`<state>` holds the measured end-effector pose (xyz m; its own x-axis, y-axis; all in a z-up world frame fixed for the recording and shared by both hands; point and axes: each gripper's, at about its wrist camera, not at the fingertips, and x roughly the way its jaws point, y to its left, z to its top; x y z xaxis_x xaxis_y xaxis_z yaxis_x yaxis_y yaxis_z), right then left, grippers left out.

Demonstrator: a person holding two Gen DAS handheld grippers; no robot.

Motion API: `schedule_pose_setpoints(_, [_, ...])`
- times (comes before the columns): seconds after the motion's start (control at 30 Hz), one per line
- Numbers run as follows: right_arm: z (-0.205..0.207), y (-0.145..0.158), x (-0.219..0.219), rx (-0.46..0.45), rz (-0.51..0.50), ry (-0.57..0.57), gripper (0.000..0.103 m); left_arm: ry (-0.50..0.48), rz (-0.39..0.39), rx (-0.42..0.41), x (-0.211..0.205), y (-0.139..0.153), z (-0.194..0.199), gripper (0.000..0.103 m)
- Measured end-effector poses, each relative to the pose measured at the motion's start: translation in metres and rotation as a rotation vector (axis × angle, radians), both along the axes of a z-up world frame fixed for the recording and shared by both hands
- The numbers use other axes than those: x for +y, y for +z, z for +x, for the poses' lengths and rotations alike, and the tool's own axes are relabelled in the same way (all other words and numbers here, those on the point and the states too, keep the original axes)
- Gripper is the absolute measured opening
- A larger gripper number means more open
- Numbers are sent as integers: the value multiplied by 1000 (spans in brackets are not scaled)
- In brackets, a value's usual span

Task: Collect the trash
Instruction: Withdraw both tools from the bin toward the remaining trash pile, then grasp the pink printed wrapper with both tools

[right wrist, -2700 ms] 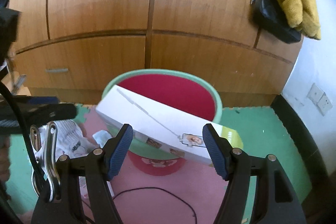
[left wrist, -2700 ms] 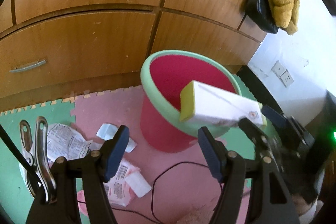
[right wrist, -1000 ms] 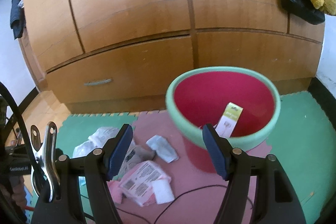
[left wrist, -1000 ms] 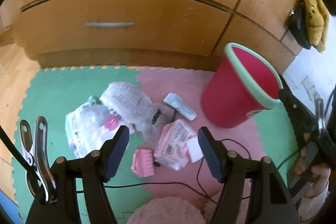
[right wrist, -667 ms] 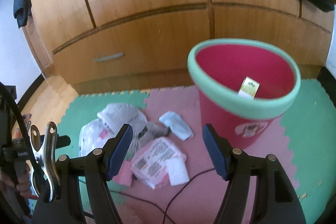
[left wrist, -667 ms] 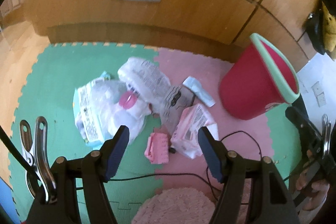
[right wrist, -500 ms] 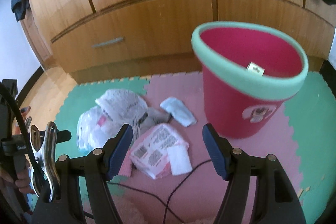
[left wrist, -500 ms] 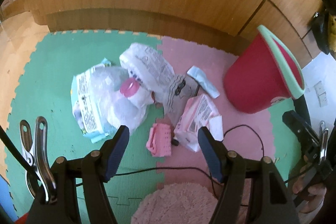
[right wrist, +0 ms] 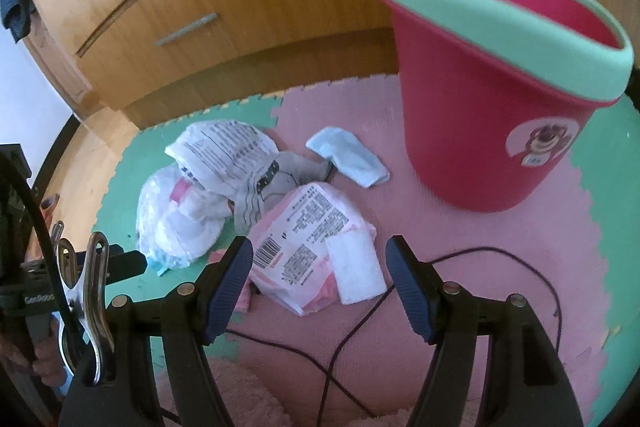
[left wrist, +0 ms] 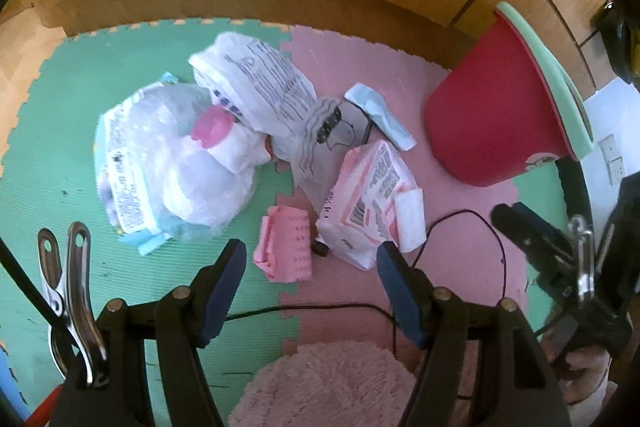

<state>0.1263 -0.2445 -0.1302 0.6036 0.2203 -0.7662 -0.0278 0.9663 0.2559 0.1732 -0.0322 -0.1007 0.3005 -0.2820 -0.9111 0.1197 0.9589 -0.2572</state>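
Both tongs (left wrist: 310, 273) (right wrist: 320, 271) agape, empty, w/ one bin (right wrist: 480, 99).

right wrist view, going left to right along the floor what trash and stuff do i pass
clear plastic bag → white printed bag → pink printed packet → light blue wrapper → red bin

What I count on the floor

I see one red bin (right wrist: 476, 115), two grippers, one pink wrapper (left wrist: 370, 187), one folded pink paper (left wrist: 286, 249), one small blue packet (left wrist: 380, 117), one printed white bag (left wrist: 256, 79), one clear plastic bag (left wrist: 168, 163), one black cable (right wrist: 480, 267), one fluffy pink rug (left wrist: 332, 387).
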Motion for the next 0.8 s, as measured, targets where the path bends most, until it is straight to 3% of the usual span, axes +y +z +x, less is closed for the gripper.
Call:
schedule_pose_setpoints(0.5, [72, -67, 6, 163, -62, 100, 71, -42, -29, 119, -43, -59, 30, 70])
schedule_pose_setpoints(0.8, [106, -98, 8, 214, -88, 155, 71, -61, -10, 164, -64, -92, 48, 70])
